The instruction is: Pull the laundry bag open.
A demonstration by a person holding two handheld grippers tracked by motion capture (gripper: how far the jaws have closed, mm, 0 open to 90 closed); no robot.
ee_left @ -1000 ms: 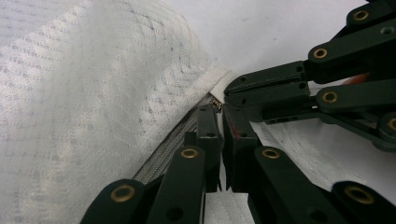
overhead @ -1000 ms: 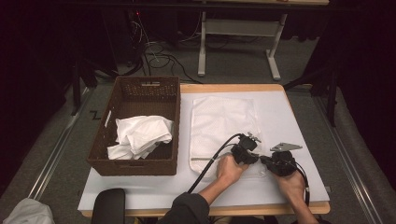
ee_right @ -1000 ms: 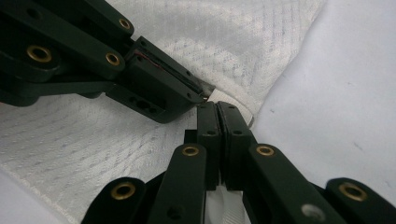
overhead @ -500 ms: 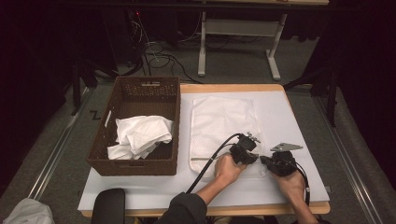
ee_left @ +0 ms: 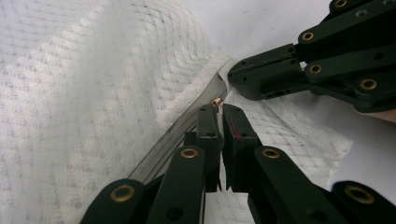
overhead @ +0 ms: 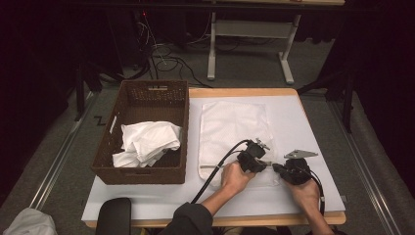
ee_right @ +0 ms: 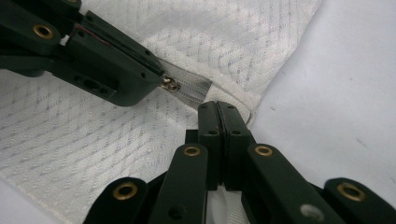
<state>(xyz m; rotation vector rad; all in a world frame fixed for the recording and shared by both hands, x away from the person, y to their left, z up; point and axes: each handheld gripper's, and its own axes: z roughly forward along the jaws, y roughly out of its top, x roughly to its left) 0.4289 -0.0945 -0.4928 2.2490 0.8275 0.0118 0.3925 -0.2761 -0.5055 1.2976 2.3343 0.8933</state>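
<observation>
So the white mesh zip bag (overhead: 234,134) is lying flat on the white table cover (overhead: 313,122), just right of the brown wicker basket (overhead: 147,134) that has crumpled white cloths (overhead: 147,142) in it. Both grippers are down at the bag's near right corner, tips almost meeting.

Left gripper (ee_left: 219,106): jaws clamped together right at the grey zipper (ee_left: 187,128), and the little brass zipper pull (ee_left: 217,101) sits exactly at the fingertips. Looks like it's pinching the pull, with the zipper tape running back along the left side of the jaws.

Right gripper (ee_right: 217,106): jaws squeezed tight too, right at the hemmed corner of the bag just past the zipper's end. A bit of white fabric shows under the fingers, so it seems to be nipping the corner edge. From this side you can see the left gripper's tips on the pull, just up and left of the right ones, close but not touching.
</observation>
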